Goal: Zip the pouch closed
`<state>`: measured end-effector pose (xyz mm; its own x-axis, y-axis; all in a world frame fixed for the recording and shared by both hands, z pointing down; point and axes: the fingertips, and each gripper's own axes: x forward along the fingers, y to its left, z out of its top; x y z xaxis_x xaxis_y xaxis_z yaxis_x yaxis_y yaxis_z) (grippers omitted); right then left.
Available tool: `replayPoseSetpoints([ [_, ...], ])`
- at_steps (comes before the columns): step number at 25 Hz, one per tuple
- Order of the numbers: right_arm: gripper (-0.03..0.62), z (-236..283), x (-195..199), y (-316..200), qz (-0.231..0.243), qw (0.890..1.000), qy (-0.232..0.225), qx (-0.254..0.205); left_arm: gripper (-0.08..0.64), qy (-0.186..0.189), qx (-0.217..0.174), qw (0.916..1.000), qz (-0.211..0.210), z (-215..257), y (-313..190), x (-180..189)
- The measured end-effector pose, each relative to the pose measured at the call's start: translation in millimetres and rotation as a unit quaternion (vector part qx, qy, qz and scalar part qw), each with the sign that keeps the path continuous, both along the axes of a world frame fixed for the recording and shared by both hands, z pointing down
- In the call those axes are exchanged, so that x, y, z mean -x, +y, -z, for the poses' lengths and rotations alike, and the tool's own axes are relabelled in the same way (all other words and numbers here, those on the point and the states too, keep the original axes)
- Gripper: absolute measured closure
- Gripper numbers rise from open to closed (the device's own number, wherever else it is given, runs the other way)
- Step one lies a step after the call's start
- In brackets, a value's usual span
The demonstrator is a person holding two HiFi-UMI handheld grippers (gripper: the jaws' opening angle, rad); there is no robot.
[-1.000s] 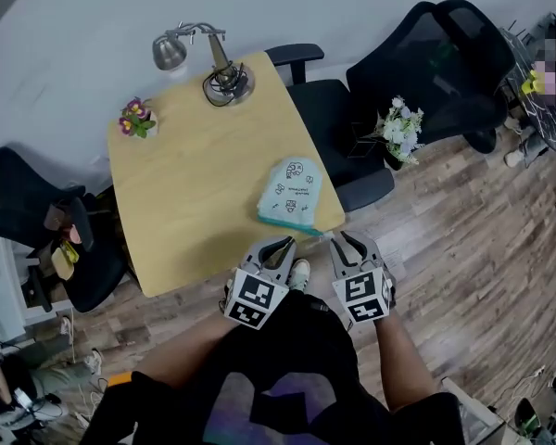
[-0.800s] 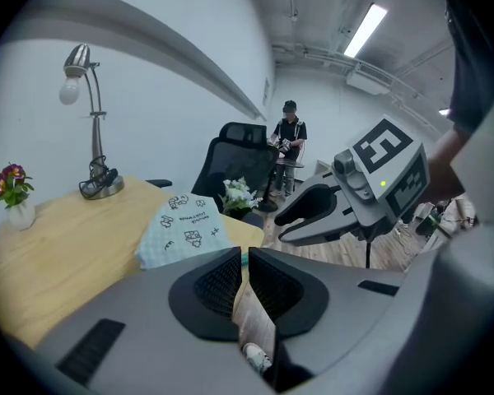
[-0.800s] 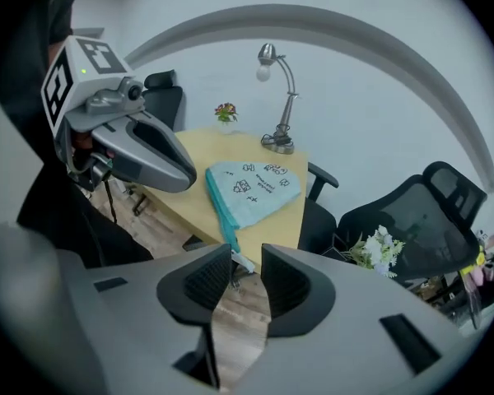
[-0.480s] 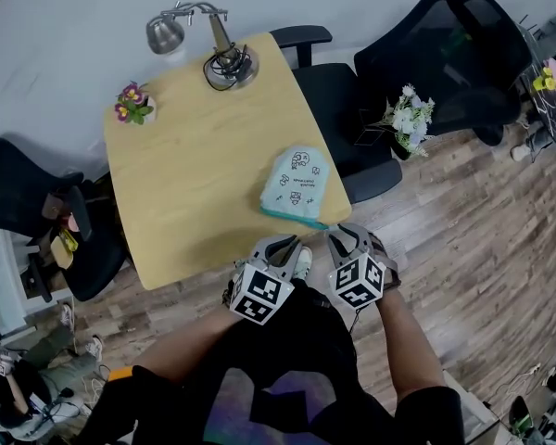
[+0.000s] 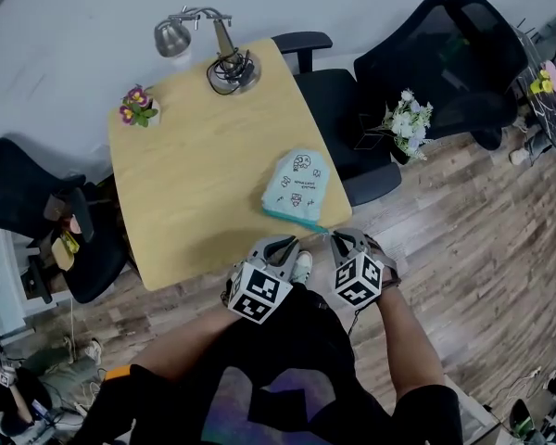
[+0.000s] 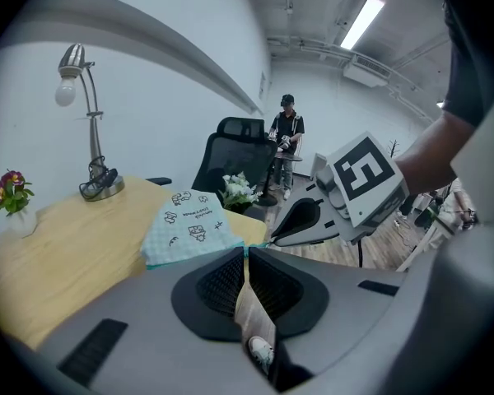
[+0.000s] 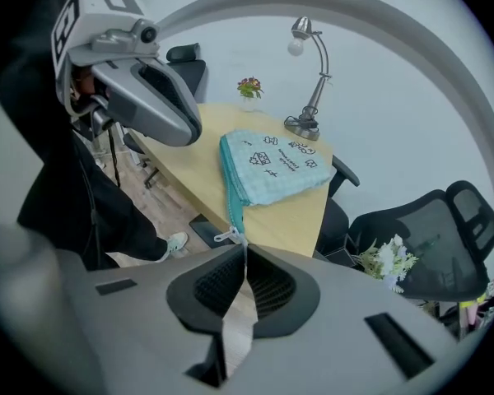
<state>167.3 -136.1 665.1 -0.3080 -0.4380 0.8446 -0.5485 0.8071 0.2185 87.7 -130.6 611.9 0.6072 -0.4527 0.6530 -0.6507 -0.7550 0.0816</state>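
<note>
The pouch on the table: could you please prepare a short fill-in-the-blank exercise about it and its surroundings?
1. The pouch lies on a wooden ___, its zipper pull at the near corner.
2. The small pot at the far left corner holds ___.
3. A metal desk ___ stands at the far end.
4. The seat nearest the pouch is a black office ___.
Missing words: table; flowers; lamp; chair.

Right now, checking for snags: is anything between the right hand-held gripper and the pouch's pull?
Nothing visible does. The right hand-held gripper is closing its jaws with the pull at their tips, and the pouch has nothing lying on its zip.
</note>
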Motion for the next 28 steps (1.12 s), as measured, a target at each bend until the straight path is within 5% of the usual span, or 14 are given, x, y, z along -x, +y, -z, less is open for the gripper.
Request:
replayPoseSetpoints([
  [8,0.572,70,20,4,-0.085,0.985,-0.142,0.038,0.548,0.029,-0.042,0.9987,0.001,42,-20,10],
  [15,0.572,111,42,-6,-0.154,0.963,-0.216,0.041,0.548,0.061,-0.063,0.9959,-0.022,75,-29,14],
  [21,0.572,124,59,-15,-0.199,0.947,-0.249,0.044,0.529,0.077,-0.056,0.9939,-0.056,80,-33,13],
  [28,0.572,133,72,-24,-0.22,0.94,-0.259,0.043,0.483,0.075,-0.054,0.9929,-0.075,79,-45,16],
])
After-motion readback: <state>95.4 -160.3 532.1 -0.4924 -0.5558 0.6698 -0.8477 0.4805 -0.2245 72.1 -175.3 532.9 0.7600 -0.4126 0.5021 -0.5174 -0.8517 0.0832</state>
